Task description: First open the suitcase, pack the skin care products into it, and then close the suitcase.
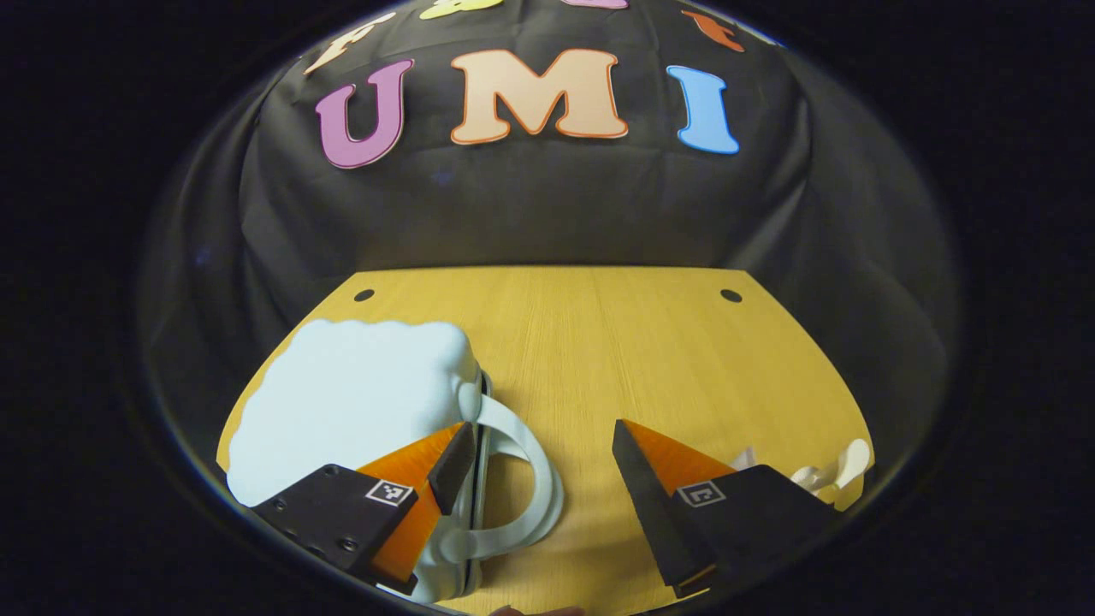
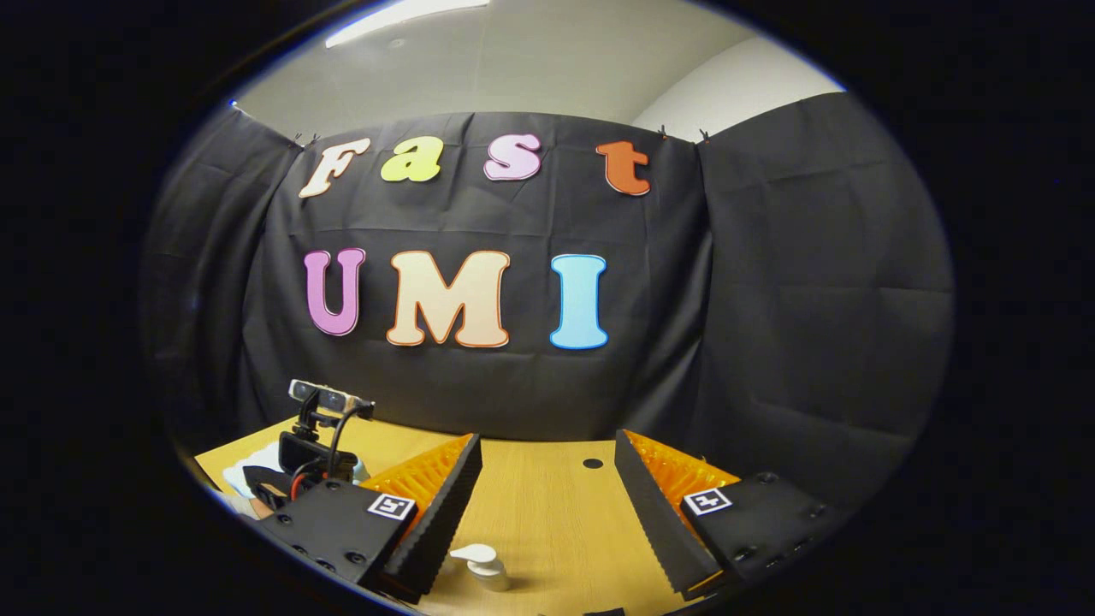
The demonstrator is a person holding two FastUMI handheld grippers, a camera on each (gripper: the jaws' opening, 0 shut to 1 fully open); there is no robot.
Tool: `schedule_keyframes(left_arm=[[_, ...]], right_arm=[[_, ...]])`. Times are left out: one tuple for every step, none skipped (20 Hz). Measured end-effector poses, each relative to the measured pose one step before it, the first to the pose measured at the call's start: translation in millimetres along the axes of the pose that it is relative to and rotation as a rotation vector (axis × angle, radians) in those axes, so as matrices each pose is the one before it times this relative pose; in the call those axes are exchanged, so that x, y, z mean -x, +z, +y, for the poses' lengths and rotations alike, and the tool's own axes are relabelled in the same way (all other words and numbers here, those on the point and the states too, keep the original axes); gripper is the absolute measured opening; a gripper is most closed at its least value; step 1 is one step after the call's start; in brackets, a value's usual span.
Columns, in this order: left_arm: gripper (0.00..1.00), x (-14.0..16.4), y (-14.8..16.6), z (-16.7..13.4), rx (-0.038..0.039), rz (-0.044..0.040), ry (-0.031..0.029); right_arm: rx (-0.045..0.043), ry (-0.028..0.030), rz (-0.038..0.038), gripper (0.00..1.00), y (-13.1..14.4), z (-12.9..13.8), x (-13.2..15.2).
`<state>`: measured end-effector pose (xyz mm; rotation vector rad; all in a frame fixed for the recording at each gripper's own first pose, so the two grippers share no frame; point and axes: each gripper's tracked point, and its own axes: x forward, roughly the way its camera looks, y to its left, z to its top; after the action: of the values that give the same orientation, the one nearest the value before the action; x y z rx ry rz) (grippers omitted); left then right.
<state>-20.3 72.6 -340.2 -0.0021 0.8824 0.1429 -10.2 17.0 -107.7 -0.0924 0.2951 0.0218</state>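
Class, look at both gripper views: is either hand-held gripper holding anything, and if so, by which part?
Nothing is held. The left hand-held gripper is open beside the suitcase handle; the right hand-held gripper is open above a pump bottle.

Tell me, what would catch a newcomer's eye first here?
Probably the pale blue suitcase, lying shut at the left of the wooden table, its white handle beside the left gripper. Next, the orange-and-black open jaws of the right gripper, hovering above a white pump bottle.
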Motion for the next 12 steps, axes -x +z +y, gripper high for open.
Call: schedule_keyframes(left_arm=[[0.96,-3.63,-5.53,-0.42,0.00573,0.02327,0.00468],[0.96,-5.91,-6.71,1.10,0.00170,0.02320,0.00866],[0.94,-4.34,-3.16,1.30,-0.00933,0.01258,0.00943],[0.96,-4.67,-6.44,0.41,-0.00710,0.01952,0.00544],[0.94,-3.00,-4.75,1.72,-0.01343,0.01763,0.01939],[0.93,-4.81,0.52,-1.14,-0.02776,-0.00171,0.00550],[0.93,-2.87,1.68,-4.93,-0.01394,0.00189,-0.01168],[0.96,-2.99,-5.10,-6.39,0.00624,0.01808,-0.01463],[0.96,-2.64,-7.15,-5.77,0.01760,0.03124,-0.01769],[0.92,-3.38,-4.74,-1.97,0.01749,0.02301,-0.00333],[0.92,-3.82,-3.93,-0.13,0.01384,0.02228,0.00372],[0.92,-2.97,-3.27,1.50,0.00821,0.01774,0.00604]], right_arm=[[0.00357,0.00144,0.00101,0.98,-0.80,0.26,0.62],[0.00362,0.00027,0.00133,0.99,0.14,-0.20,-0.30],[0.00472,-0.00288,0.00196,0.99,-1.20,-1.25,0.68],[0.00270,0.00062,0.00072,1.00,0.10,-0.74,0.06],[0.00166,0.00313,-0.00257,1.00,0.84,0.94,1.34],[0.00393,0.00118,-0.00330,0.99,0.46,-0.34,-0.32],[0.00486,0.00057,-0.00312,0.99,1.07,-0.20,-0.18],[0.00369,-0.00175,-0.00048,0.99,0.38,-0.44,0.51],[0.00102,-0.00006,0.00131,0.99,-1.59,-1.04,0.73],[-0.00167,0.00068,0.00117,0.99,-0.40,0.00,0.16],[-0.00223,0.00113,-0.00048,0.99,-0.14,-0.13,0.26],[0.00030,0.00077,0.00006,0.99,-1.10,0.10,0.16]])
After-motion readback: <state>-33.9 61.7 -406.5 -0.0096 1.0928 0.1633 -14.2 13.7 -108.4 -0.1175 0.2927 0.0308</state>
